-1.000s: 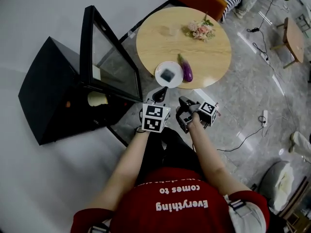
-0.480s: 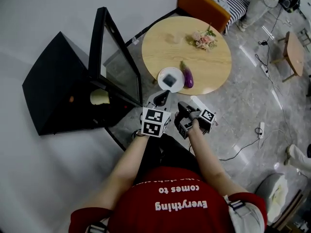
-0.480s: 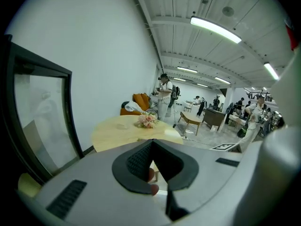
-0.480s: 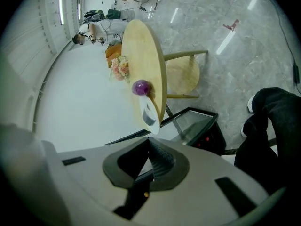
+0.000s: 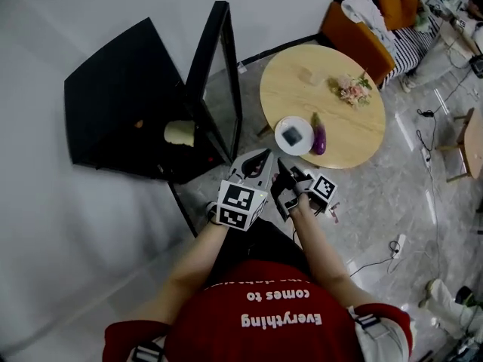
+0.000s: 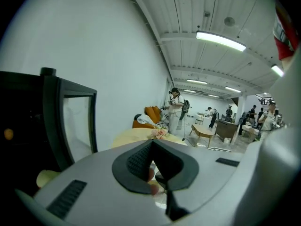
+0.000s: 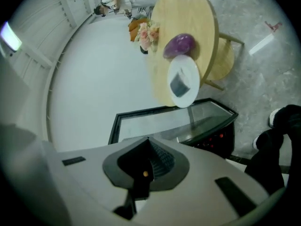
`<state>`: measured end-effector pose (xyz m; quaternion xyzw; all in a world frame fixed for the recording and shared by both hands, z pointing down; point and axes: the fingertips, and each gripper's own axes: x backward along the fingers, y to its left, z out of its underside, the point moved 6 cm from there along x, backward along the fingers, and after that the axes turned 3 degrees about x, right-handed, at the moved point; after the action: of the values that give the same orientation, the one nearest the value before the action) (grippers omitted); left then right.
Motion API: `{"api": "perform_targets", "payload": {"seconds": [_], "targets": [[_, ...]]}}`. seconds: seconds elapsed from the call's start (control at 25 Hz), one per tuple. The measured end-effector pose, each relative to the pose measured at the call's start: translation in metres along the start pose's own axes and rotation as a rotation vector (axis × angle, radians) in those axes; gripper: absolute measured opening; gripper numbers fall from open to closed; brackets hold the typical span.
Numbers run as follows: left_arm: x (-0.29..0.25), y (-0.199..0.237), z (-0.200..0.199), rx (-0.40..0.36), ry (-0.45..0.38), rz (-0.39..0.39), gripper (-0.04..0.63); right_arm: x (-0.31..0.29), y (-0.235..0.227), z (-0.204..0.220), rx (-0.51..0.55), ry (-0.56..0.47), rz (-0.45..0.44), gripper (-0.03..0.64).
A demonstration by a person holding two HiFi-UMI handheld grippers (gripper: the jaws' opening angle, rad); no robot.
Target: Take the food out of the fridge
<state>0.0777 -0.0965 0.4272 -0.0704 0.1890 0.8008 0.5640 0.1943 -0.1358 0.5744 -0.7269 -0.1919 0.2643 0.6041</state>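
Note:
The black fridge (image 5: 124, 104) stands with its glass door (image 5: 219, 81) swung open. Inside lie a pale yellow food item (image 5: 179, 132) and a small orange piece (image 5: 139, 124). My left gripper (image 5: 259, 159) and right gripper (image 5: 284, 170) hover side by side in front of the open door, both shut and empty. In the left gripper view the yellow food (image 6: 47, 177) shows low at the left, past the door frame (image 6: 51, 121). On the round wooden table (image 5: 339, 138) sit a white plate (image 5: 293, 136) and a purple eggplant (image 5: 319, 136).
A bunch of flowers (image 5: 352, 90) lies on the table's far side. An orange sofa (image 5: 358, 40) with clothes stands behind it. Cables run over the grey tiled floor (image 5: 407, 194). People and low tables fill the room's far end (image 6: 221, 124).
Both grippers have risen and drawn nearer the open door, still shut and close together. The head view has swung, so the fridge and table now sit further right.

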Motion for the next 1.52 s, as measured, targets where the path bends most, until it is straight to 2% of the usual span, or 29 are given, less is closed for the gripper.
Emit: {"api": "perform_targets", "payload": {"seconds": [0.12, 0.24, 0.44, 0.72, 0.96, 1.16, 1.24, 1.36, 1.52], "targets": [[0.027, 0.015, -0.004, 0.014, -0.034, -0.067, -0.003, -0.022, 0.009, 0.026, 0.020, 0.099, -0.035, 0.011], [0.056, 0.033, -0.005, 0.045, -0.070, -0.172, -0.003, -0.049, 0.018, 0.052, 0.054, 0.222, -0.062, 0.011], [0.097, 0.060, -0.002, 0.096, -0.095, -0.307, -0.003, -0.082, 0.031, 0.092, 0.080, 0.336, -0.142, 0.011], [0.164, 0.092, 0.019, 0.167, -0.143, -0.531, -0.003, -0.119, 0.031, 0.169, 0.126, 0.567, -0.173, 0.011], [0.200, 0.115, 0.030, 0.210, -0.168, -0.639, -0.003, -0.142, 0.036, 0.218, 0.199, 0.714, -0.208, 0.011], [0.223, 0.138, 0.041, 0.255, -0.189, -0.703, -0.003, -0.165, 0.036, 0.248, 0.257, 0.772, -0.204, 0.011], [0.229, 0.146, 0.045, 0.272, -0.198, -0.718, -0.003, -0.177, 0.041, 0.255, 0.388, 0.771, -0.212, 0.012], [0.237, 0.159, 0.050, 0.290, -0.209, -0.733, -0.003, -0.198, 0.058, 0.268, 0.697, 0.751, -0.226, 0.012], [0.239, 0.176, 0.053, 0.295, -0.220, -0.749, -0.003, -0.224, 0.087, 0.286, 1.024, 0.725, -0.296, 0.012]]}}
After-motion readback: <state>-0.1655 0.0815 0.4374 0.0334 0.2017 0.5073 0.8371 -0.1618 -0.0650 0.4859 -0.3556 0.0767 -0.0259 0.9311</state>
